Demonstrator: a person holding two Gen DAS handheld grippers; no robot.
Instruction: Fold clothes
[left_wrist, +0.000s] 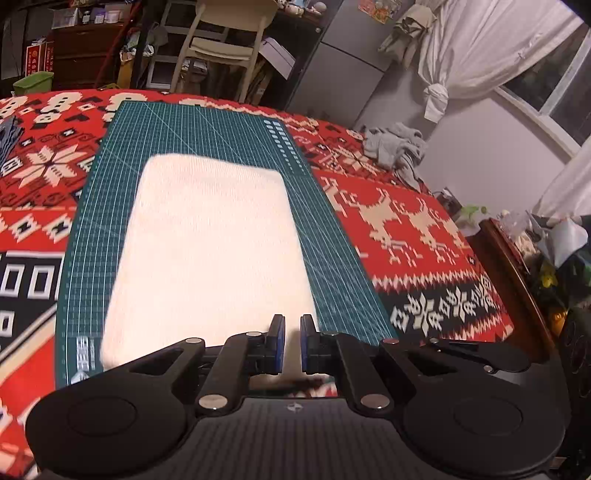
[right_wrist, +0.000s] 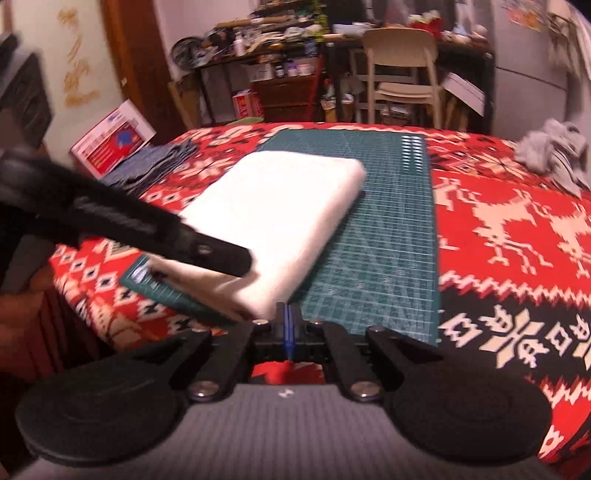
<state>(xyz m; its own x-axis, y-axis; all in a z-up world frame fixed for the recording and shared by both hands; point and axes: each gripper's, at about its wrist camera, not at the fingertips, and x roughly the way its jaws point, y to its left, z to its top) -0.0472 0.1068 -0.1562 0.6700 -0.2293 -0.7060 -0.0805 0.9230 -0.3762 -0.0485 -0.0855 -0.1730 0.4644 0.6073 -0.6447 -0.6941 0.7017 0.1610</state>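
A white garment (left_wrist: 210, 240), folded into a thick rectangle, lies on the green cutting mat (left_wrist: 332, 258) over a red patterned blanket. My left gripper (left_wrist: 291, 321) sits at the garment's near edge, jaws nearly together with white cloth showing in the narrow gap. In the right wrist view the same gripper (right_wrist: 243, 264) reaches in from the left onto the near left corner of the white garment (right_wrist: 280, 206). My right gripper (right_wrist: 289, 308) is shut with nothing in it, hovering just beyond the garment's near right corner, over the mat (right_wrist: 391, 240).
A crumpled grey garment (right_wrist: 554, 151) lies at the far right of the blanket (right_wrist: 509, 229). A stack of blue-grey folded clothes (right_wrist: 155, 162) sits at the far left. A pale chair (right_wrist: 402, 66) and cluttered shelves stand beyond the far edge.
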